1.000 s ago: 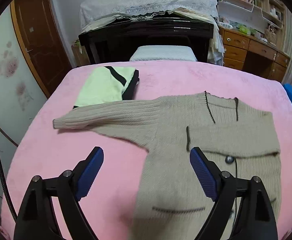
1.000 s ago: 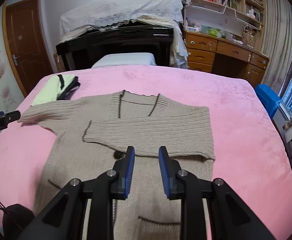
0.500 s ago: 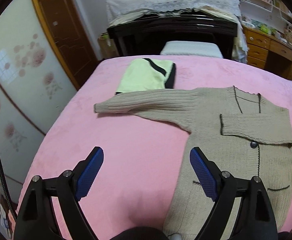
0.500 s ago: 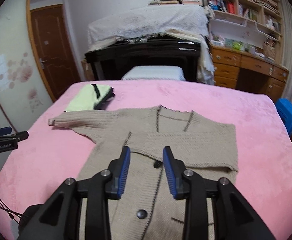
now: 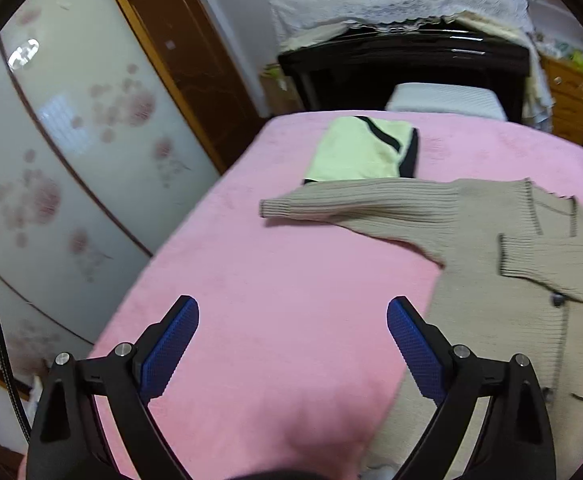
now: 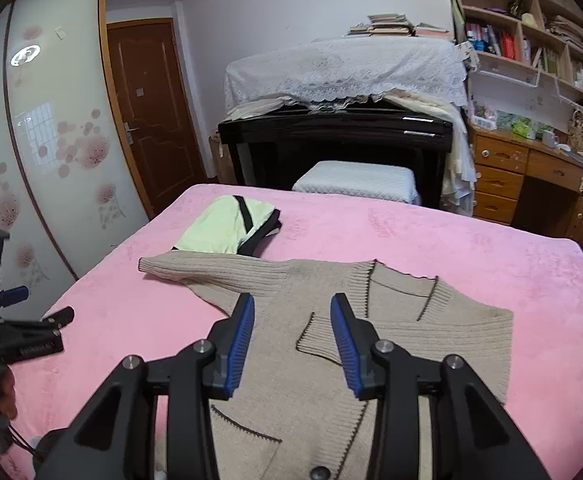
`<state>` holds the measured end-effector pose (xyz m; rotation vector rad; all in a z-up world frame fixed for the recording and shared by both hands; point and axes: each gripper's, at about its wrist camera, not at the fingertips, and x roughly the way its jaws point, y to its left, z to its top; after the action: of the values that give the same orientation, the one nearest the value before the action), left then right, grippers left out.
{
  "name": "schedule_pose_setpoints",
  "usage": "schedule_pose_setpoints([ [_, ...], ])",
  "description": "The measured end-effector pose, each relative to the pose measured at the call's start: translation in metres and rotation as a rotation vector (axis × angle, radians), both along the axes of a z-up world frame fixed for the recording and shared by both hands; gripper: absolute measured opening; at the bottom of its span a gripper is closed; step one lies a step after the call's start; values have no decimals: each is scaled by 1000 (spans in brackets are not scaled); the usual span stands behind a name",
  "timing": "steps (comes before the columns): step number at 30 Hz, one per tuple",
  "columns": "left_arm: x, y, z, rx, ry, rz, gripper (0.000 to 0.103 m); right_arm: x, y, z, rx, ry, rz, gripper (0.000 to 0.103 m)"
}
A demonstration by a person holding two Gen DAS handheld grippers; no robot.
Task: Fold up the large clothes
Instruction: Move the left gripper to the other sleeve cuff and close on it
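A beige knit cardigan (image 6: pixel 331 360) with dark trim lies flat on the pink bed (image 6: pixel 451 240). Its right sleeve is folded across the chest; its left sleeve (image 5: pixel 351 204) stretches out to the left, cuff free. My left gripper (image 5: pixel 291 320) is wide open and empty above bare bedspread, left of the cardigan (image 5: pixel 511 300). It also shows at the left edge of the right wrist view (image 6: pixel 39 332). My right gripper (image 6: pixel 292 308) is open and empty, hovering over the cardigan's chest.
A folded pale green garment with black trim (image 6: pixel 227 228) lies at the bed's far left, touching the outstretched sleeve. Beyond the bed stand a black piano (image 6: pixel 331 136) under lace, a white stool (image 6: pixel 355 180), a desk with drawers (image 6: pixel 531 176) and a wardrobe door (image 5: pixel 71 152) on the left.
My left gripper has swung left, off the cardigan and over bare bedspread toward the outstretched sleeve. My right gripper has opened wider and shifted left over the cardigan.
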<state>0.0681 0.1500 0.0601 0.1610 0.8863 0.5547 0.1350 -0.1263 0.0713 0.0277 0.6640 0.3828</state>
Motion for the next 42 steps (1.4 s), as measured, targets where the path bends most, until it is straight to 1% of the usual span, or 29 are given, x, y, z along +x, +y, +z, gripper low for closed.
schedule_pose_setpoints([
  [6, 22, 9, -26, 150, 21, 86, 95, 22, 26, -15, -6, 47, 19, 41],
  [8, 29, 17, -31, 153, 12, 96, 95, 28, 34, -21, 0, 63, 20, 41],
  [9, 35, 24, -35, 138, 2, 97, 95, 32, 38, -23, 2, 67, 21, 41],
  [11, 48, 42, -46, 84, -16, 94, 95, 41, 48, -32, -9, 73, 19, 41],
  [12, 58, 56, -55, 24, -27, 86, 95, 47, 56, -40, -24, 75, 17, 41],
  [14, 74, 76, -72, -69, -46, 72, 95, 59, 66, -52, -39, 71, 16, 41],
  [15, 83, 89, -82, -115, -61, 64, 95, 70, 75, -63, -43, 69, 20, 41],
  [18, 113, 125, -115, -198, -99, 48, 95, 100, 95, -89, -26, 68, 25, 41],
  [21, 144, 159, -149, -238, -112, 49, 95, 144, 126, -120, 2, 95, 36, 41],
  [22, 154, 168, -159, -245, -110, 55, 95, 154, 132, -125, 8, 104, 40, 41],
  [24, 177, 194, -182, -257, -100, 88, 95, 183, 156, -143, 21, 127, 67, 41],
  [26, 199, 219, -202, -270, -86, 132, 94, 198, 173, -152, 3, 129, 86, 41],
  [27, 209, 232, -209, -292, -85, 148, 93, 205, 182, -156, -10, 126, 98, 41],
  [29, 223, 255, -217, -348, -99, 175, 92, 212, 191, -161, -26, 136, 106, 41],
  [31, 236, 273, -220, -439, -127, 167, 92, 214, 194, -165, -38, 172, 115, 41],
  [33, 250, 286, -222, -501, -132, 178, 92, 209, 192, -167, -77, 196, 118, 41],
  [34, 257, 292, -226, -547, -125, 173, 92, 207, 192, -169, -97, 203, 124, 41],
  [35, 262, 295, -228, -567, -108, 175, 92, 204, 191, -169, -127, 214, 127, 41],
  [36, 270, 297, -232, -567, -78, 191, 92, 199, 185, -167, -162, 231, 127, 41],
  [38, 284, 299, -242, -598, -27, 188, 91, 192, 174, -162, -176, 244, 132, 41],
  [39, 287, 300, -247, -615, -12, 196, 78, 188, 165, -156, -199, 254, 125, 41],
  [40, 290, 300, -251, -653, -12, 197, 63, 186, 160, -153, -207, 258, 125, 41],
  [41, 292, 300, -254, -697, -12, 197, 19, 183, 154, -149, -224, 262, 126, 41],
  [42, 294, 299, -255, -717, -2, 221, 2, 182, 147, -144, -251, 265, 123, 41],
])
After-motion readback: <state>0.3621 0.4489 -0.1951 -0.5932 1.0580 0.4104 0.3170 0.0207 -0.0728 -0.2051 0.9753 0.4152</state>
